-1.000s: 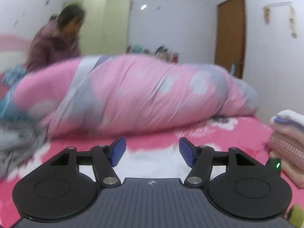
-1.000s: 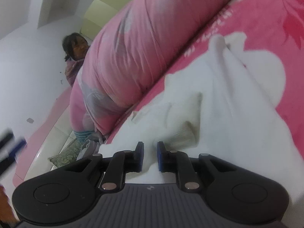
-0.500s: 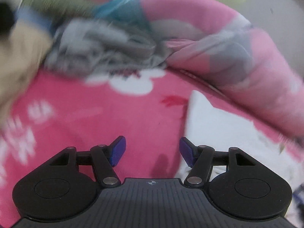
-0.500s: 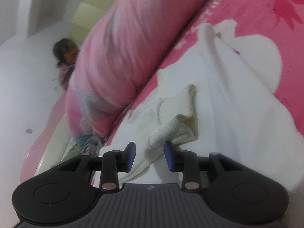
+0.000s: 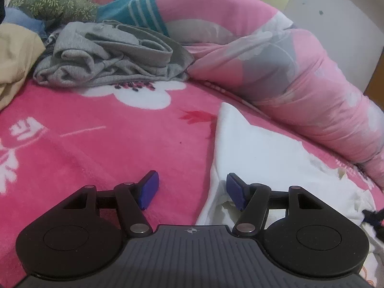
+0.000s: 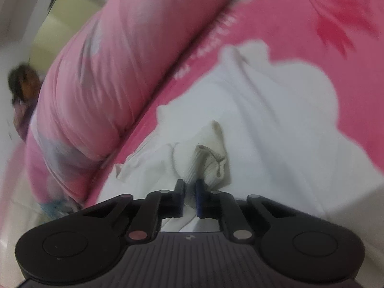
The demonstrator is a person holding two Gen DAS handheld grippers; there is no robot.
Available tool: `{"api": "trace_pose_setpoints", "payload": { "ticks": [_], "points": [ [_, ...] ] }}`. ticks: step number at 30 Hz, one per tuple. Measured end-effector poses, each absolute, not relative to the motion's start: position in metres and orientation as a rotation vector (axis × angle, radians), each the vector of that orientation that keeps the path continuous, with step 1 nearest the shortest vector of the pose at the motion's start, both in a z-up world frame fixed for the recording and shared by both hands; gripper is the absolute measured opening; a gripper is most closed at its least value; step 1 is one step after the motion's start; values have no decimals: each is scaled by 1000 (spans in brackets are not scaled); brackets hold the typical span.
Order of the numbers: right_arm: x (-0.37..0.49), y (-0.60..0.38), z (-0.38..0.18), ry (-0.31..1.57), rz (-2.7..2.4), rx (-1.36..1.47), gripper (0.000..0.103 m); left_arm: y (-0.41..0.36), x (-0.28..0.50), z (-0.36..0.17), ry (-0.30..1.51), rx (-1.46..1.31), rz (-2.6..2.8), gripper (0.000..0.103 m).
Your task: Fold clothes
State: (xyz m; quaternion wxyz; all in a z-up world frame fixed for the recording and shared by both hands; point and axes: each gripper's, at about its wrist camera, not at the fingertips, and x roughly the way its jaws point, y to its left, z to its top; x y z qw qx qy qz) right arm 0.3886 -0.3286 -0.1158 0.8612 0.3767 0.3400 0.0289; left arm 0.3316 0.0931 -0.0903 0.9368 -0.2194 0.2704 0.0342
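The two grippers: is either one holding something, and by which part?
The right gripper is closing on the white garment at its ribbed cuff. The left gripper is open, holding nothing.

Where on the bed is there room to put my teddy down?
The bare pink blanket between the gray clothes heap and the white garment is free. It is crowded along the rolled pink quilt and the piled clothes at the far left.
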Motion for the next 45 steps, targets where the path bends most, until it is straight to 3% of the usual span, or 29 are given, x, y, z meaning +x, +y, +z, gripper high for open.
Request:
{"api": "trace_pose_setpoints", "payload": {
  "ticks": [6,14,17,23,29,35,39,45],
  "points": [
    [354,-318,-62,524,119,625,5,101,334,-93,553,-482,68,62],
    [357,-339,-132,690,-22,715,6,104,334,-93,556,-493,62,62],
    [348,-337,-113,666,-73,698,19,107,334,-92,549,-508,52,62],
    [322,-247,-64,552,169,225,19,114,332,-86,521,-525,16,62],
    [288,-85,-83,456,585,-405,19,122,333,-92,553,-586,20,62],
    [297,-42,-92,355,578,-646,19,125,331,-87,532,-573,-30,62],
    [311,-46,-112,367,528,-841,19,117,331,-84,525,-526,-71,62],
    [326,-37,-135,395,535,-913,19,91,332,-83,540,-371,-118,62]
  ]
}}
